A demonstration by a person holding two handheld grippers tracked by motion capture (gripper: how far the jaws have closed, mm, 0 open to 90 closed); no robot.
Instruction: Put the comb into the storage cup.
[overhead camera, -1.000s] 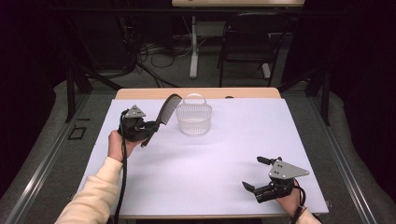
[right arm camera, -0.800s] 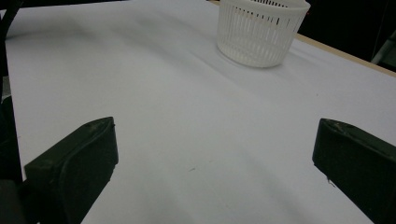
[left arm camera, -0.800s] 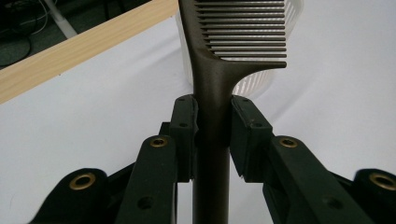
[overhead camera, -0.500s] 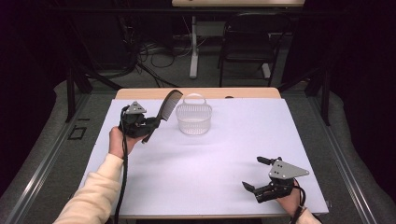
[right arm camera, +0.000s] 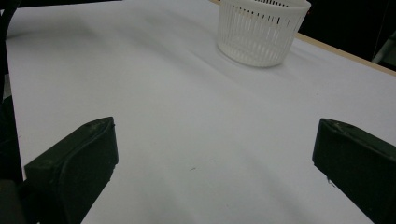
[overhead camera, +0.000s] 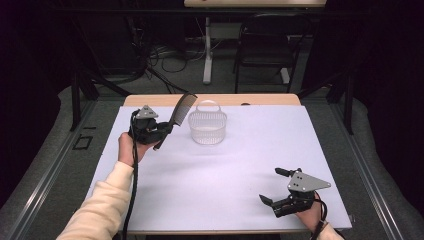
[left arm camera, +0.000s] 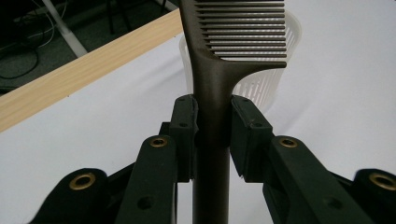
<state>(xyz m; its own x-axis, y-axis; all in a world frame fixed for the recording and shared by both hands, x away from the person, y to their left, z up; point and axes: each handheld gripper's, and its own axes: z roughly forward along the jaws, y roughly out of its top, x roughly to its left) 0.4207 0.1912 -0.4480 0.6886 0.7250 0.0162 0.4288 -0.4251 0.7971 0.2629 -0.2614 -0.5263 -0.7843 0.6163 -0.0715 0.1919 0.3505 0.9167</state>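
Observation:
My left gripper is shut on the handle of a dark brown comb, held above the table at the left. The comb tilts up and to the right, its toothed end close to the rim of a white slotted basket. In the left gripper view both jaws clamp the comb handle, with the basket behind the teeth. My right gripper rests low near the table's front right corner, open, nothing between its jaws. The right gripper view looks across bare white table toward the basket.
The white tabletop has a wooden strip along its far edge. A chair and table legs with cables stand on the dark floor beyond. The basket has a small handle loop at its back rim.
The left gripper has carried the comb slightly right and toward the basket. The right gripper has stayed where it was.

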